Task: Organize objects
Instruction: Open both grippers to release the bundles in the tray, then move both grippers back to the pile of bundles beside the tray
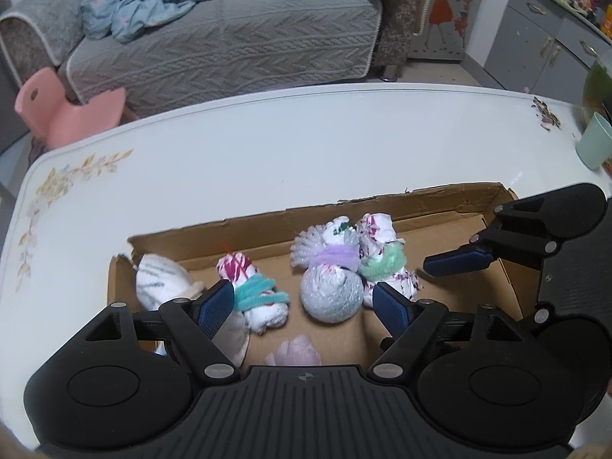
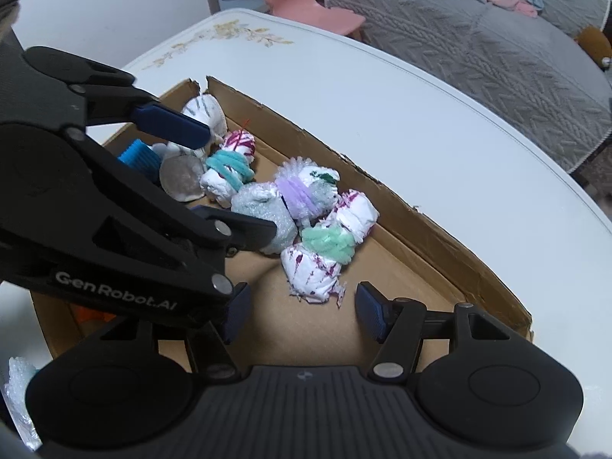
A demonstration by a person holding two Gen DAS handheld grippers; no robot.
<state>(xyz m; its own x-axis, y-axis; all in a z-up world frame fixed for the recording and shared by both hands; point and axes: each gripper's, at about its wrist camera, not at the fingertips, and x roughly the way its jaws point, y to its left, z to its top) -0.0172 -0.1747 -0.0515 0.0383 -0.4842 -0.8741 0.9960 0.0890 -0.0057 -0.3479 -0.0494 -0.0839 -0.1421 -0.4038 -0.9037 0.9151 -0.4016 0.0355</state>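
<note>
Sofa [image 1: 229, 49] — pink chair [image 1: 65, 114], cup [image 1: 594, 141].

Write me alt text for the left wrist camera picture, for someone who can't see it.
The open left gripper hangs over a torn cardboard box on a white table, with rolled sock bundles tied in teal, purple and mint green fuzzy bands inside. The right gripper's blue fingertip reaches in from the right; a grey sofa stands behind.
</note>
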